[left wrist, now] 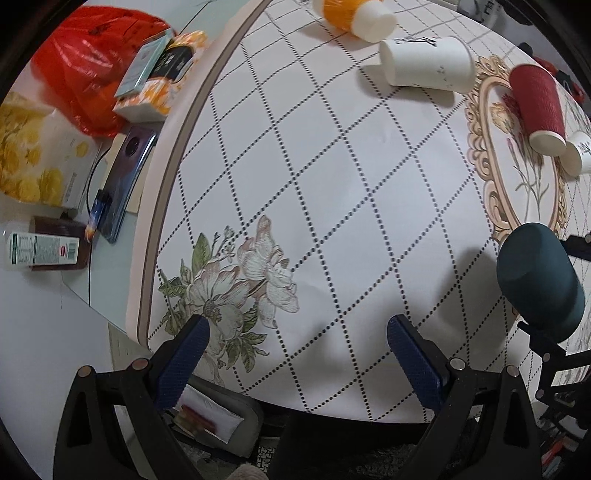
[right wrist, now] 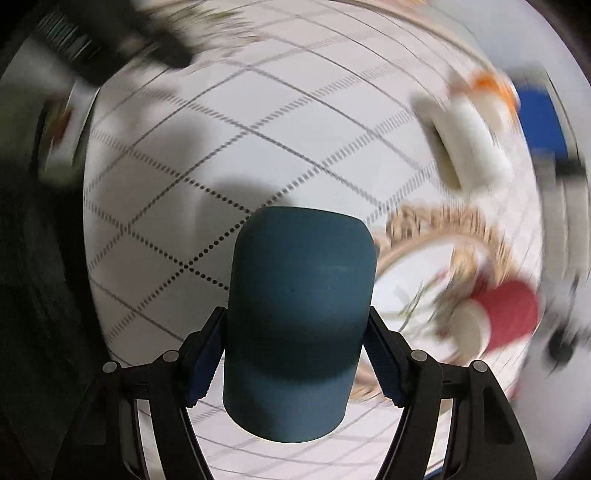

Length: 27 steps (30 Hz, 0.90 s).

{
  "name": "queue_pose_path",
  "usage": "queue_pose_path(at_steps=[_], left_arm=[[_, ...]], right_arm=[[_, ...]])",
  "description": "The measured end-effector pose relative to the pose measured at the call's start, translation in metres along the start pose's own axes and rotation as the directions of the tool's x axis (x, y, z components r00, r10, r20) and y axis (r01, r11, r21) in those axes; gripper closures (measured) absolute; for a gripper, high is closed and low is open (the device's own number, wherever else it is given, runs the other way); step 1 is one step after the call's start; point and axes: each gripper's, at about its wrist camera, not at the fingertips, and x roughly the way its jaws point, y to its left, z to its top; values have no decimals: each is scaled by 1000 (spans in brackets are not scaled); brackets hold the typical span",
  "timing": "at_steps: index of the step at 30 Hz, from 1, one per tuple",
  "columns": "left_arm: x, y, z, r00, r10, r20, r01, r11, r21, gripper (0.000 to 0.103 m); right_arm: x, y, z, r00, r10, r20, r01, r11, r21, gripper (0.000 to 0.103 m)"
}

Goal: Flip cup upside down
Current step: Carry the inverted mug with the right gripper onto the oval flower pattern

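Observation:
A dark teal cup (right wrist: 299, 314) is clamped between the blue pads of my right gripper (right wrist: 295, 347), held above the patterned table; its closed end points away from the camera. The same cup (left wrist: 539, 284) shows at the right edge of the left wrist view, with the right gripper's black frame under it. My left gripper (left wrist: 295, 347) is open and empty, hovering over the table's near edge by a printed flower. The right wrist view is blurred by motion.
Several paper cups lie on their sides on the table (left wrist: 351, 184): a white one (left wrist: 428, 64), a red one (left wrist: 539, 107), an orange-and-white one (left wrist: 354, 14). Left of the table edge are a phone (left wrist: 122, 184), a red bag (left wrist: 88, 62), boxes and a bottle (left wrist: 44, 249).

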Motion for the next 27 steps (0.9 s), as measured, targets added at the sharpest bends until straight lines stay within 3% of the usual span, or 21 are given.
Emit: queue_pose_path(at_steps=[5, 13, 19, 27], left_arm=[[-1, -12, 1, 1000, 1, 4, -1, 999, 37, 4], [-2, -22, 1, 1000, 3, 5, -3, 998, 62, 4], [0, -22, 1, 1000, 1, -3, -1, 998, 58, 4], [3, -21, -2, 1000, 3, -11, -3, 999, 46, 4]], right_arm=[[3, -19, -24, 996, 79, 29, -84, 960, 267, 29], [21, -46, -59, 987, 160, 28, -148, 812, 564, 29], [38, -58, -77, 972, 234, 26, -195, 739, 645, 29], [54, -74, -79, 962, 271, -26, -191, 740, 645, 28]])
